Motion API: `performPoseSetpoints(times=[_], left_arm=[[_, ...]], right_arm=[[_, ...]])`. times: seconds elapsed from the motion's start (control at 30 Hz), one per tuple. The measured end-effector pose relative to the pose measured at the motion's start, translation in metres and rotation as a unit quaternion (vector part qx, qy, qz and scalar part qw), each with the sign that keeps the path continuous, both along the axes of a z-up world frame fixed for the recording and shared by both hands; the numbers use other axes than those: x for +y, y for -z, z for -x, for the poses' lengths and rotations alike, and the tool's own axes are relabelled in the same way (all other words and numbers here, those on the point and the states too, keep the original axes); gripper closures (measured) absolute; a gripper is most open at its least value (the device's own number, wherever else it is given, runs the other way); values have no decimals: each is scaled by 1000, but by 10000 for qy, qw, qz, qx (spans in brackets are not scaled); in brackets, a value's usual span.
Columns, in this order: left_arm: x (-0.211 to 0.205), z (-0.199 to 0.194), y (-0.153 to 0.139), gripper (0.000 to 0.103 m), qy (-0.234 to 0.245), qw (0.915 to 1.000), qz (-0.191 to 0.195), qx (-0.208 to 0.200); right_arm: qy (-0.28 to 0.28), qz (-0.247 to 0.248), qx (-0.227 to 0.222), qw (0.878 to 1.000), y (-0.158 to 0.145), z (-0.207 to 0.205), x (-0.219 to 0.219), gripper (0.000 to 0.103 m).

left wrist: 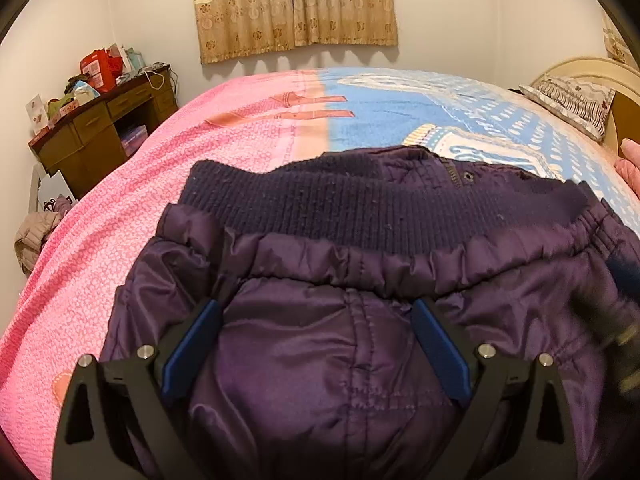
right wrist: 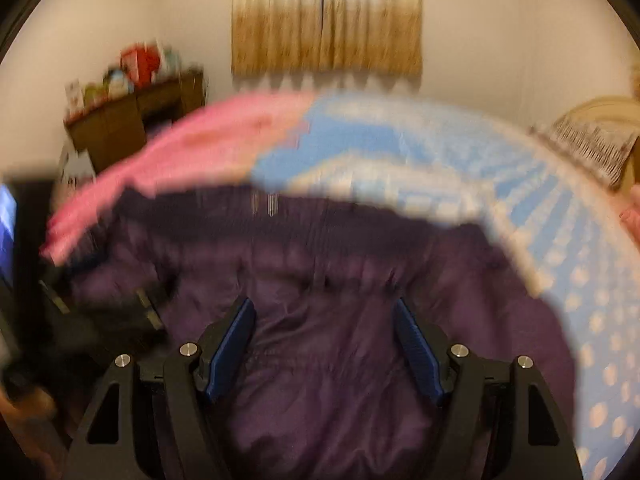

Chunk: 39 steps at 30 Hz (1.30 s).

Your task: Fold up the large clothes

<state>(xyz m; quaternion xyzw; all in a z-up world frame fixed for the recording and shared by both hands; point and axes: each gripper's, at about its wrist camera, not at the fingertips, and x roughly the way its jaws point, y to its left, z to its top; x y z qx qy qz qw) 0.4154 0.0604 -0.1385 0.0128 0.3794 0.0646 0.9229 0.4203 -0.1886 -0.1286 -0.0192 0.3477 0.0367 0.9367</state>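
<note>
My left claw [left wrist: 316, 320] and right claw [right wrist: 324, 320], both wide and empty, hover over the jacket [left wrist: 360, 360]; its ribbed hem [left wrist: 360, 204] lies crosswise ahead.

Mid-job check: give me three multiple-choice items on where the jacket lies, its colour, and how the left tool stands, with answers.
1. Where does the jacket lie?
A. on the bed
B. on the desk
C. on the floor

2. What colour is the jacket?
A. red
B. dark purple
C. green

3. How does the left tool stand?
A. shut on the curtain
B. shut on a pillow
C. open over the jacket

Answers: 1 A, it is spread on the pink and blue bedspread. 2 B, both the shiny shell and the ribbed knit band are dark purple. 3 C, its blue pads stand wide apart with the fabric untouched between them.
</note>
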Motion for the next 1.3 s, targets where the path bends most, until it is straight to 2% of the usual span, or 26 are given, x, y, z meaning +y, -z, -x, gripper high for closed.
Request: performPoseSetpoints(times=[0.13,0.4,0.57,0.63,0.7,0.8,0.87,0.93,0.97,1.13,1.3], left_arm=[[-1,-1,1,4,39,10000,-29,11],[-2,6,-7,4,93,9999,-80,56],[24,49,-37,5,146,9991,50,-400],[50,65,-47,4,-86,9983,106,-567],[76,71,-48,3,-245,9976,317,-562],[109,72,-31,3,-400,9953,877,-119],[126,74,-18,4,-417,9875,1519,70],[129,75,-9,4,-354,9807,1916,156],[128,75,-5,4,-343,9782,2041,191],[121,70,9,4,-268,9749,2194,280],[131,65,23,7,-234,9627,2678,303]], right_arm=[[-6,252,-19,9997,13,-3,7,29],[-40,321,158,9994,20,-13,4,25],[-25,349,150,9993,19,-15,7,25],[-17,356,126,9993,19,-15,7,25],[-10,360,108,9993,19,-15,8,25],[-1,360,71,9993,22,-11,10,25],[1,361,60,9993,23,-10,10,25],[-1,350,54,9994,23,-8,10,25],[-3,346,55,9994,23,-8,10,25],[-6,338,50,9994,23,-8,9,25],[-7,342,51,9994,23,-8,9,25]])
